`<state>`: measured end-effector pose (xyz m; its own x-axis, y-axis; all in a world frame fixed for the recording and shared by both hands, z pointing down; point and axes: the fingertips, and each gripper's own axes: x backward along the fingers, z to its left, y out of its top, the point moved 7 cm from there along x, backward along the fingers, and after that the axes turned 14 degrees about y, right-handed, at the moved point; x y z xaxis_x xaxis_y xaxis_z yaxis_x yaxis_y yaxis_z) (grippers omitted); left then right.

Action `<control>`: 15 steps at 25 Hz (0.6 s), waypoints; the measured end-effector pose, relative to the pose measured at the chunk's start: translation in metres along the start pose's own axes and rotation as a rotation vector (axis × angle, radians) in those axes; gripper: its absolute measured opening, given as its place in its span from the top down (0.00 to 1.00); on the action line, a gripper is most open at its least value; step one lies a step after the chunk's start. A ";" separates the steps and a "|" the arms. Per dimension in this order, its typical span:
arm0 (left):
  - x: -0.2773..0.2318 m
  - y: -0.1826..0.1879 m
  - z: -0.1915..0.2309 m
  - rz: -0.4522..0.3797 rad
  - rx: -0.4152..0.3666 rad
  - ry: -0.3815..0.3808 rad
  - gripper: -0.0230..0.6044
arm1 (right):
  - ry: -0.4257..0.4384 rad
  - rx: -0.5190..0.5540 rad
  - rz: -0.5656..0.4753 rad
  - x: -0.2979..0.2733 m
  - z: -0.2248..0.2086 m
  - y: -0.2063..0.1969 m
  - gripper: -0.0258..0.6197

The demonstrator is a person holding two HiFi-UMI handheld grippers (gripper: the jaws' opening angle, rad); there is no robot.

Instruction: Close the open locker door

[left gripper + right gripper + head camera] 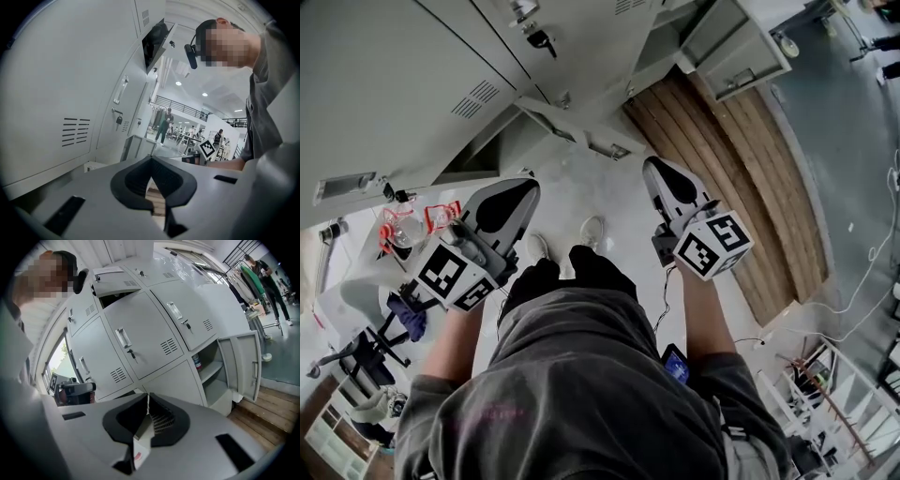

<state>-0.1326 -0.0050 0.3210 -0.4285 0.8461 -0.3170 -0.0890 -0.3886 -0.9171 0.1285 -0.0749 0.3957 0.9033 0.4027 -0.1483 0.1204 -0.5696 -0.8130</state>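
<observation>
L gripper (151, 159): jaws together, empty, parked low since I've no reach yet.
R gripper (147, 397): also closed, empty; blunt tip suits pushing.
Locker door (243, 364): mid-right of frame, swung open, well apart.

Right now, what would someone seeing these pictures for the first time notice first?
A bank of grey lockers fills the right gripper view, and at its lower right an open locker door bares shelves with a bottle inside. In the head view, the left gripper and right gripper point toward the lockers, both shut and empty.
</observation>
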 end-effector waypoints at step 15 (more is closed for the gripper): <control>-0.022 -0.029 0.001 0.064 0.022 -0.007 0.94 | 0.010 -0.012 0.033 -0.011 -0.039 -0.016 0.89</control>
<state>-0.1211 -0.0126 0.3546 -0.4404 0.8165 -0.3734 -0.0811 -0.4503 -0.8892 0.1324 -0.0982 0.4317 0.9108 0.3765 -0.1693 0.0954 -0.5910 -0.8010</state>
